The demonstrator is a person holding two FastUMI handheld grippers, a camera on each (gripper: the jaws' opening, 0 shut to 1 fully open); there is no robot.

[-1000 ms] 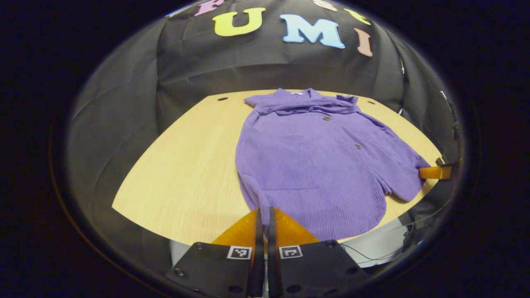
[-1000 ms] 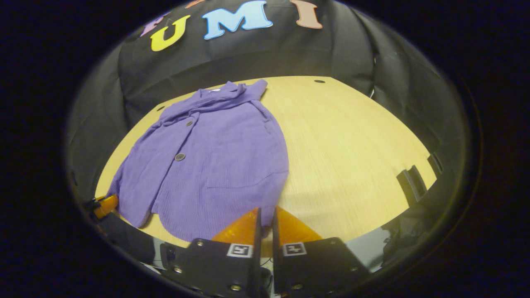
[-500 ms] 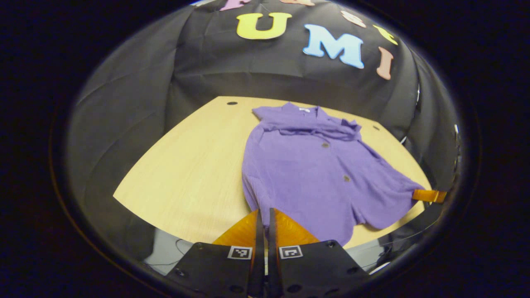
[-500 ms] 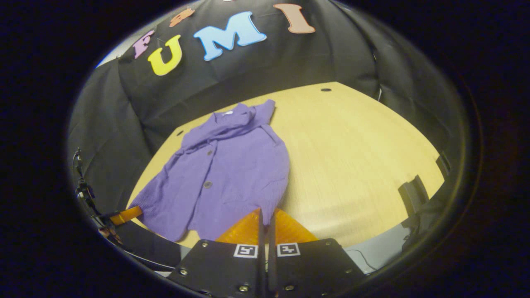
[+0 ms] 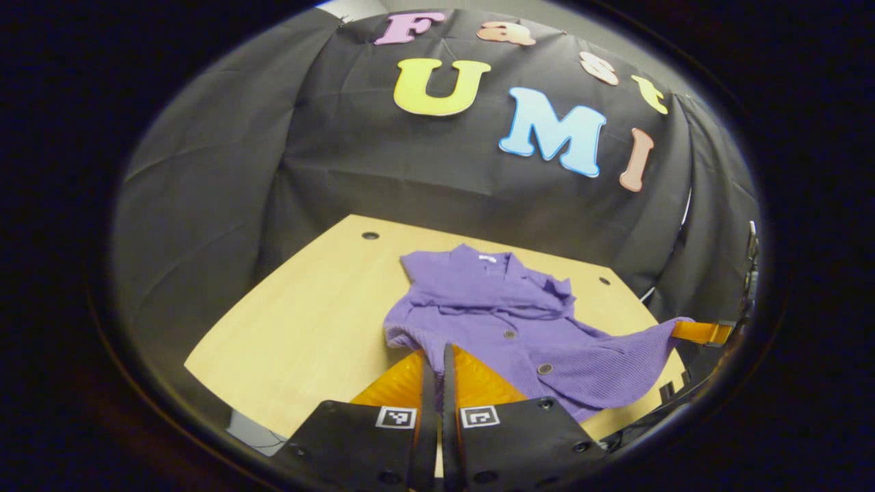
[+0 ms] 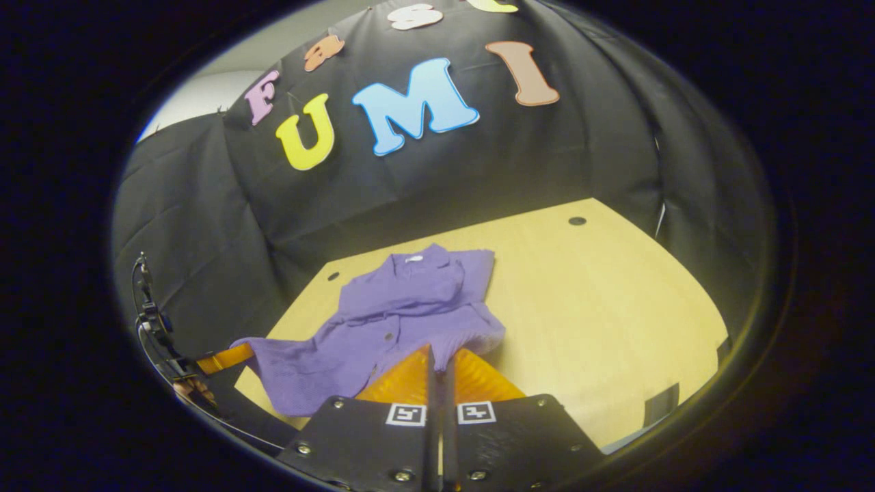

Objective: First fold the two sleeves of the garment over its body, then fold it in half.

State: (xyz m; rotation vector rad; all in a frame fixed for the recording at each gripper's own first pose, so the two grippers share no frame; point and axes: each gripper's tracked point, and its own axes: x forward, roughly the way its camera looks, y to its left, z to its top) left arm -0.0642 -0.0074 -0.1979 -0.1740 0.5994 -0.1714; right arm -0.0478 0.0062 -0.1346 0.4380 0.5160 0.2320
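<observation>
Since a second ago both hem corners have come up off the table (image 5: 301, 328) and the garment (image 5: 506, 321) has bunched toward its collar (image 5: 489, 263). I have my left gripper (image 5: 435, 359) pinched shut on the hem's left corner and my right gripper (image 6: 437, 362) pinched shut on the other corner; the collar end lies on the table near the far edge. I judge the sleeves already folded over the body, with the half fold under way: the hem must be carried over to the collar and released.
</observation>
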